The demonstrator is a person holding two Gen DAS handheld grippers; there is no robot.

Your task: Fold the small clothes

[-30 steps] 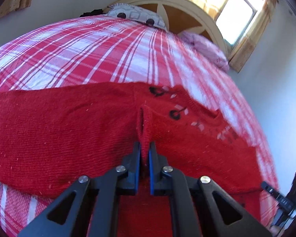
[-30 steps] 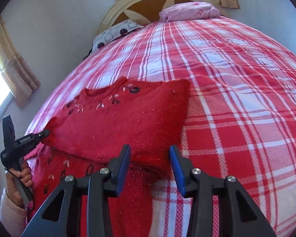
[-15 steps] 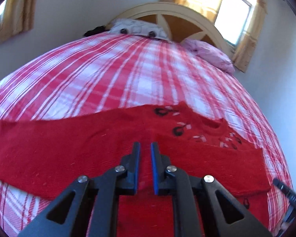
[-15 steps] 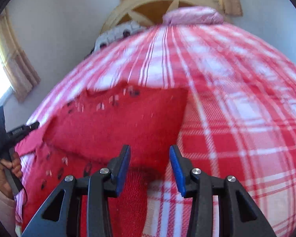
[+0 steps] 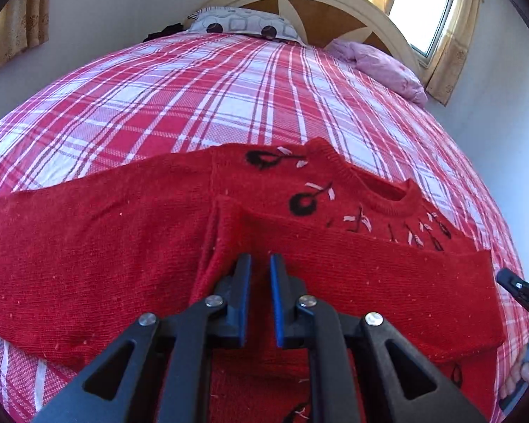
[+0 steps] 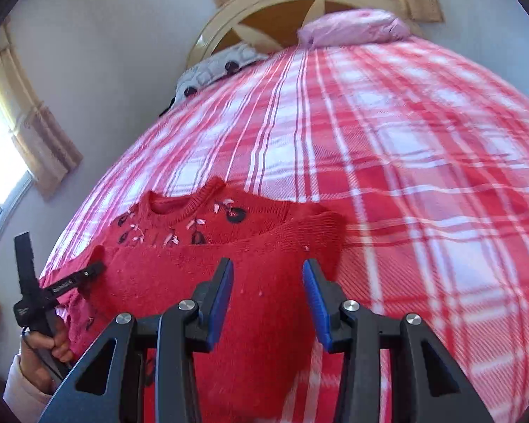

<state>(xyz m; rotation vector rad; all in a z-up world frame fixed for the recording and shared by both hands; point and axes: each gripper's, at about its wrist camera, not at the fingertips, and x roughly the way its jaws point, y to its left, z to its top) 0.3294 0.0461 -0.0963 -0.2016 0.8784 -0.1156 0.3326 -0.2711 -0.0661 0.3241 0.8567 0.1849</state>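
Plaid bedspread — red sweater lies sleeve-folded.

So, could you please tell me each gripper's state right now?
Left gripper: slightly open, jaws just been opening, nothing between them.
Right gripper: open, empty, over the red sweater.

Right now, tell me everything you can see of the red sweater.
The red sweater is a knit with a ribbed round neck and black-and-white embroidered motifs across the chest. It lies flat, front up, on the plaid bedspread. One sleeve is folded across the body; the other stretches outward. Both grippers hover over it, neither gripping.
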